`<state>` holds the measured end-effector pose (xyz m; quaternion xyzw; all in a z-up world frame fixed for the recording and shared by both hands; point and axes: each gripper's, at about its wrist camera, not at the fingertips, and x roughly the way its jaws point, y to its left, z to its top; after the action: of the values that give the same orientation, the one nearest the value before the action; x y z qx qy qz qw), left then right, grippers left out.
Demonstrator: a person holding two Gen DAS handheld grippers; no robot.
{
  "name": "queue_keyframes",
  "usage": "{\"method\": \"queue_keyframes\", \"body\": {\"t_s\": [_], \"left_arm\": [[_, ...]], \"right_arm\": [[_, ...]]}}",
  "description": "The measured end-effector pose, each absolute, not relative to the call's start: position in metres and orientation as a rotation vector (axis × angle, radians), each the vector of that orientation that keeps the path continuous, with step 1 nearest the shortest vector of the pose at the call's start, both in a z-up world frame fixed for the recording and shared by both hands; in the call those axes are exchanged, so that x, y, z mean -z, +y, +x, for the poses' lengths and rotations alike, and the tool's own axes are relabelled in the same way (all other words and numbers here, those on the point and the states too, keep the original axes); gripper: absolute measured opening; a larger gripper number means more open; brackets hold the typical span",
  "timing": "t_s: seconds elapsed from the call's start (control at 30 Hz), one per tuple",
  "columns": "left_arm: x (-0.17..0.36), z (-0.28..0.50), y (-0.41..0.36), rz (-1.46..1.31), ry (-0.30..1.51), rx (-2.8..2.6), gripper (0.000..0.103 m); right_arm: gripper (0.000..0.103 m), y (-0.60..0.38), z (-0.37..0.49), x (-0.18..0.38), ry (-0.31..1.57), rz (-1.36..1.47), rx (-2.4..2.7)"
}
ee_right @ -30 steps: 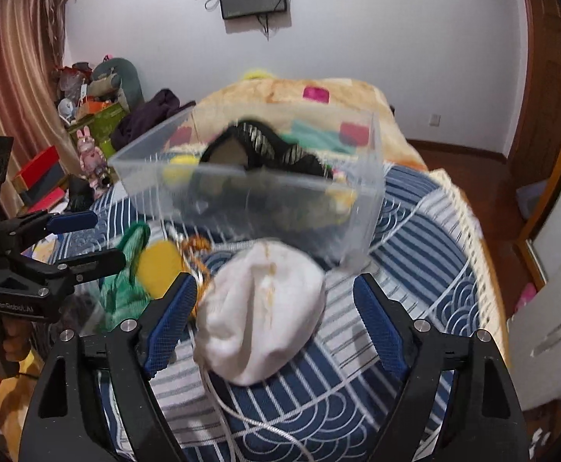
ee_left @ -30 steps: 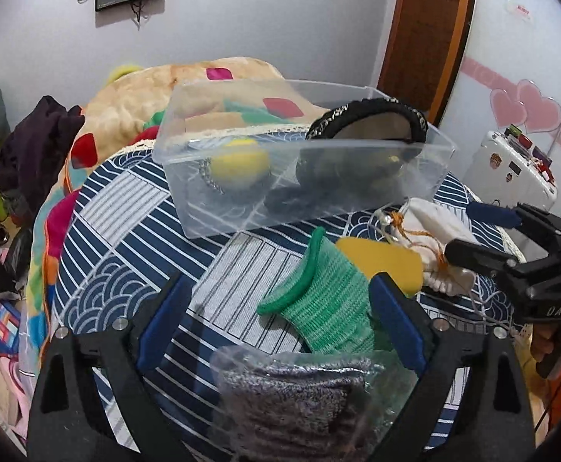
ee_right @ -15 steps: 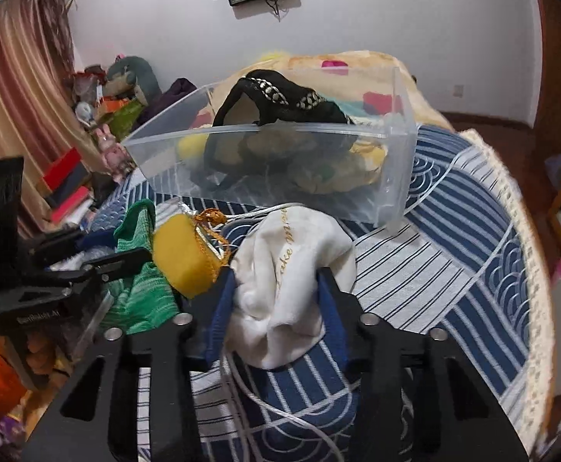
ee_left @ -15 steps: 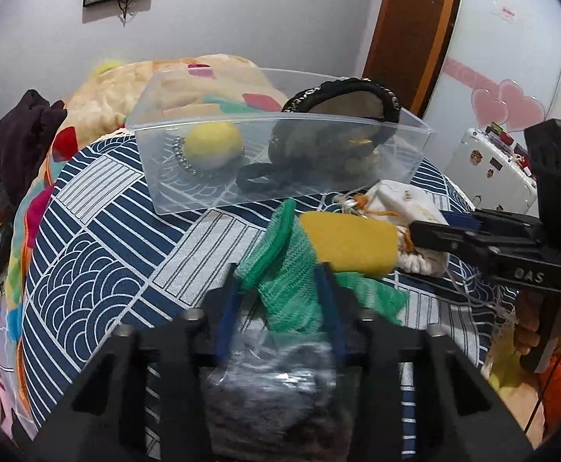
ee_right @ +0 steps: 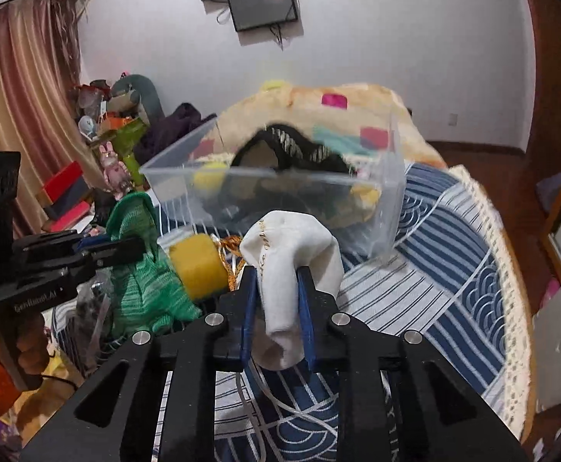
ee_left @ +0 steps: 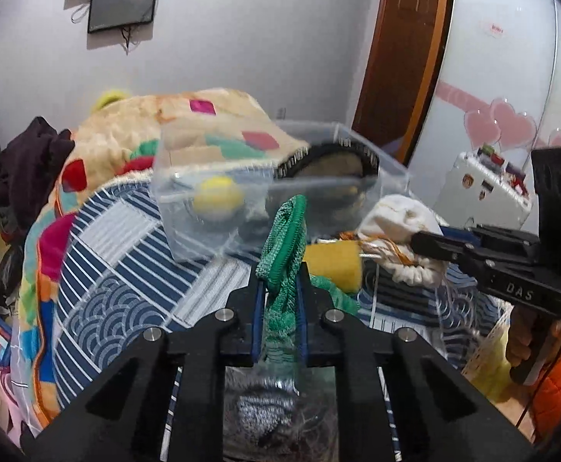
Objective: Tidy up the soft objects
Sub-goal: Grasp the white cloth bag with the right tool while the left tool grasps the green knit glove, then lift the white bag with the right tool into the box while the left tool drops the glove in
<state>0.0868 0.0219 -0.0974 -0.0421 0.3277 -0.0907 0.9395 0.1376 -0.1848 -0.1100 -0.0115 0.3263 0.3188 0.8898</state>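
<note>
Left gripper [ee_left: 280,288] fingers are pinched on the green knit thing [ee_left: 285,238], right gripper [ee_right: 278,288] fingers clamp the white pouch [ee_right: 292,254], both just in front of the clear bin [ee_right: 280,188].

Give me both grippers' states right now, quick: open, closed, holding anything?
Left gripper: closed on the green knit glove, lifted off the bedspread.
Right gripper: closed on the white drawstring pouch.
</note>
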Motion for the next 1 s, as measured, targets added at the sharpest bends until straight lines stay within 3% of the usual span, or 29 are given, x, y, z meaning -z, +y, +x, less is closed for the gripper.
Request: {"method": "queue_keyframes", "body": {"t_s": [0.57, 1.0], "left_arm": [[0.023, 0.096, 0.034, -0.074, 0.463, 0.130, 0.014], [0.010, 0.147, 0.035, -0.066, 0.423, 0.051, 0.014]], "right_arm": [[0.018, -0.200, 0.144, 0.045, 0.461, 0.015, -0.612], [0.018, -0.176, 0.185, 0.020, 0.374, -0.005, -0.563]]}}
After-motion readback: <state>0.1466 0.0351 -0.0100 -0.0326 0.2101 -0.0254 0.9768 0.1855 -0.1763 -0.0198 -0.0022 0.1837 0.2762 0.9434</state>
